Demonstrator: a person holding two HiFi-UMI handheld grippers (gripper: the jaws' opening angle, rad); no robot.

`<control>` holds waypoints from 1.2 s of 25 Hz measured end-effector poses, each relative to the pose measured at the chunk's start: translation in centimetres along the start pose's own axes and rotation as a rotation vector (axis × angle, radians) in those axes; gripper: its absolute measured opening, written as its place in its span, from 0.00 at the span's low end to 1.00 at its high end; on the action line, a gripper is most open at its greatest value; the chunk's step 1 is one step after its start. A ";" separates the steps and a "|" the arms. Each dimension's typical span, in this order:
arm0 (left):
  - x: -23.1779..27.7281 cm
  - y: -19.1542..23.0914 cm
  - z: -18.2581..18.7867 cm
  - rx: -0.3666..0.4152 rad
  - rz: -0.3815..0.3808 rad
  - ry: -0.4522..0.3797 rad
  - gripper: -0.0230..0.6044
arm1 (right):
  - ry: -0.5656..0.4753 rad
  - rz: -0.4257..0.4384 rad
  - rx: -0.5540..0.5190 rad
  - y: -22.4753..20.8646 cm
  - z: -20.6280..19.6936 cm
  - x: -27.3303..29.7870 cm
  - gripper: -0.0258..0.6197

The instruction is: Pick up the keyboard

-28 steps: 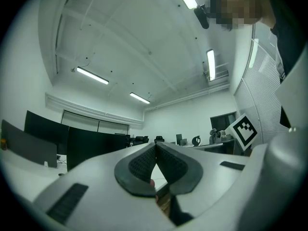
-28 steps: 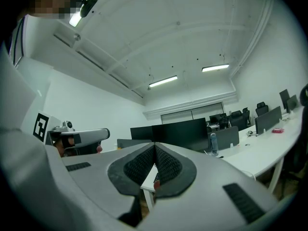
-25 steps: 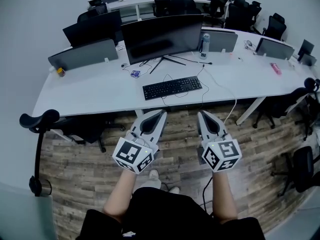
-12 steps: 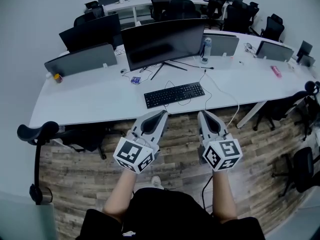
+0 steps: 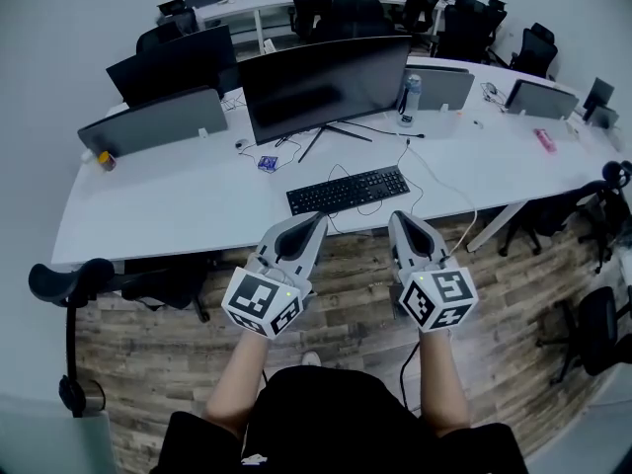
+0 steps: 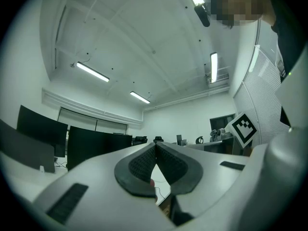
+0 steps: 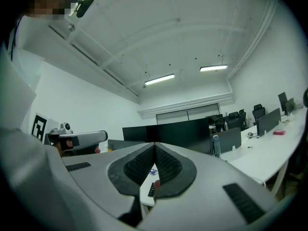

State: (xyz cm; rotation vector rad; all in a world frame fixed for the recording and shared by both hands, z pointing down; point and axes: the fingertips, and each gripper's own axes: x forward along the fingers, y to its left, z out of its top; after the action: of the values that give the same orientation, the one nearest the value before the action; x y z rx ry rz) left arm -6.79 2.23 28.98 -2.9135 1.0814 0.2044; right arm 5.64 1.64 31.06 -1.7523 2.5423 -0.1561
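Two grippers side by side nearest the body, left gripper (image 5: 319, 218) and right gripper (image 5: 397, 218), each with jaws pressed fully together and nothing between the pads. Carried forward over the wooden floor (image 5: 346, 284) since a second ago, with the tips now just short of the white desk's (image 5: 178, 200) front edge instead of well back from it. Closer to the goal, then, but not yet at the keyboard (image 5: 348, 190), which lies flat near that front edge, slightly askew, just beyond and between the two tips. Judged an approach only: no contact so far, and closed jaws useless for a grasp until spread. Around the keyboard, thin cable (image 5: 439, 184) looping over the desktop and off the front edge to the right; unclear whether the keyboard's own, but likely to drag or snag on a lift. Farther back to the left, a small purple item (image 5: 267, 163), well clear of the path. Behind that, a wide dark monitor (image 5: 324, 85) on a splayed stand, with a bottle (image 5: 412, 97) to its right. Farther still, grey dividers (image 5: 153, 123), more screens and office chairs (image 5: 341, 8). Nothing between tips and keyboard but the desk edge.
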 end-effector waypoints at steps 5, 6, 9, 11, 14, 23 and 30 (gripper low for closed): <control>0.4 1.8 0.0 0.010 -0.025 0.001 0.04 | -0.003 -0.019 -0.007 0.3 0.4 1.8 0.05; 0.5 2.2 0.0 0.012 -0.030 -0.001 0.04 | -0.003 -0.020 -0.009 0.5 0.4 2.2 0.05; 0.7 3.4 0.2 0.011 -0.040 -0.009 0.04 | -0.004 -0.024 -0.017 1.0 0.4 3.4 0.05; 0.8 4.2 0.2 0.010 -0.044 -0.009 0.04 | -0.002 -0.026 -0.019 1.4 0.3 4.1 0.05; 0.9 5.5 0.1 0.006 -0.050 -0.011 0.04 | 0.002 -0.033 -0.025 1.7 0.1 5.3 0.05; 1.5 7.1 -1.6 -0.033 -0.087 -0.006 0.04 | 0.030 -0.072 -0.034 1.4 -1.2 6.6 0.05; 3.4 7.1 -2.9 -0.063 -0.117 0.005 0.04 | 0.042 -0.081 -0.029 -0.2 -1.4 7.6 0.05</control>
State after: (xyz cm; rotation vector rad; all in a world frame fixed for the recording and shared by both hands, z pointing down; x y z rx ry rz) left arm -8.52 -5.56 31.50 -3.0223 0.9170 0.2322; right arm 2.98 -5.45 32.63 -1.8838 2.5160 -0.1617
